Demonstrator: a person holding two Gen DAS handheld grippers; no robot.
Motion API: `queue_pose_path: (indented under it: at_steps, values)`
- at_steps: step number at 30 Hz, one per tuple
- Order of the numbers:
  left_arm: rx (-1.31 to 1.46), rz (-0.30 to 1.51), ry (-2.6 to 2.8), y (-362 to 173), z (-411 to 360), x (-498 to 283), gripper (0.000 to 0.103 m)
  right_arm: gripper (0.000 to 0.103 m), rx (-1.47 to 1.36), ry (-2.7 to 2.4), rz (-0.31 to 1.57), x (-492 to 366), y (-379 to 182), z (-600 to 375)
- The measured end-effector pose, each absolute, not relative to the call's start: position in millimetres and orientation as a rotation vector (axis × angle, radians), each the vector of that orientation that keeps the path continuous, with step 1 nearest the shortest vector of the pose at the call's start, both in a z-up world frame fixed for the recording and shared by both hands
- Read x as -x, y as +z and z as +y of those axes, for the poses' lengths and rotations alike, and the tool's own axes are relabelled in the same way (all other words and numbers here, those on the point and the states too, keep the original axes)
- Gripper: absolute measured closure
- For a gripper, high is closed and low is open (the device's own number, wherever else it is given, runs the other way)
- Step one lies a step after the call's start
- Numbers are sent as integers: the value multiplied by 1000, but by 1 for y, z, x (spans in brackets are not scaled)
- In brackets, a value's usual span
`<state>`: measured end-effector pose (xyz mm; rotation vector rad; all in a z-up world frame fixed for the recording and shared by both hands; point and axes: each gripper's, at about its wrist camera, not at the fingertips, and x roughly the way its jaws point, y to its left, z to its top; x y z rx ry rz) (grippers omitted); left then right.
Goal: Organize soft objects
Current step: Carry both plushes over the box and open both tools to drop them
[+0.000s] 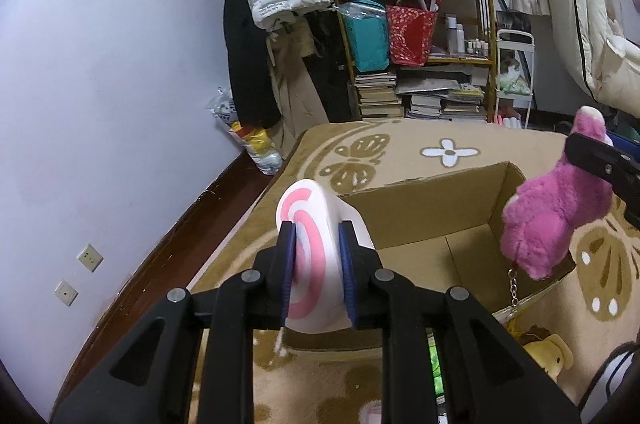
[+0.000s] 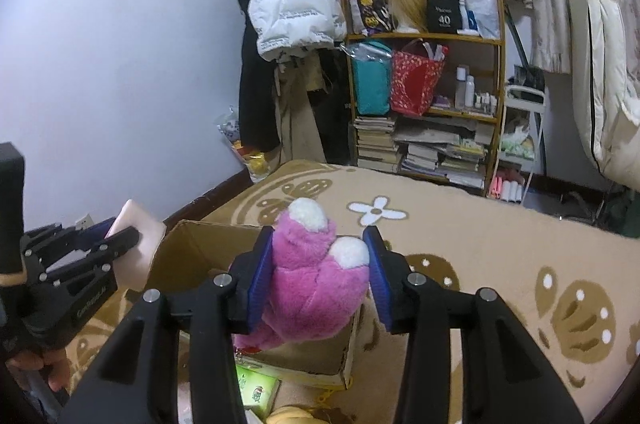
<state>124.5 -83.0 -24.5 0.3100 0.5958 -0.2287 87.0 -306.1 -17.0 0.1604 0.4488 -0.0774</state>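
Left wrist view: left gripper (image 1: 318, 248) is closed on a white soft cushion with pink rings (image 1: 310, 220), both blue pads pressing its sides, held just short of the near-left corner of an open cardboard box (image 1: 420, 224). The box sits on a tan patterned rug (image 1: 400, 144); this view shows its bare brown interior, which the other view mostly hides. To the right of this gripper, the pink plush toy (image 1: 556, 224) hangs over the box's right edge, with a small metal chain (image 1: 513, 284) dangling under it, seen only here. A yellow plush (image 1: 550, 356) lies below the box, near the gripper's right arm. Right wrist view: right gripper (image 2: 320, 272) has the pink plush toy (image 2: 316, 288) between its blue pads; the left pad presses the fur, the right pad stands at its white-tipped paw, contact there unclear. The box (image 2: 192, 252) is directly below and ahead. The left gripper (image 2: 120, 240) shows at far left with the cushion (image 2: 136, 224), and a hand (image 2: 44, 364) beneath it. Only this view shows a green packet (image 2: 256, 388) under the gripper.
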Motion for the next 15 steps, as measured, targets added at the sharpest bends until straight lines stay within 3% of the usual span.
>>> queue_pose_path:
  at_steps: [6,10,13,15]
  values:
    - [-322,631,-241,-42,-91,-132,79,53,-166,-80,485,-101,-34,-308]
    - [-350,643,-227,-48,-94,-135,75,44,-146,-62,515,-107,-42,-300]
    - [-345,615,-212,-42,-91,-133,44,42,-125,-55,517,-106,-44,-296]
    - [-317,589,-214,-34,-86,-130,40,41,-114,-48,525,-106,-44,-294]
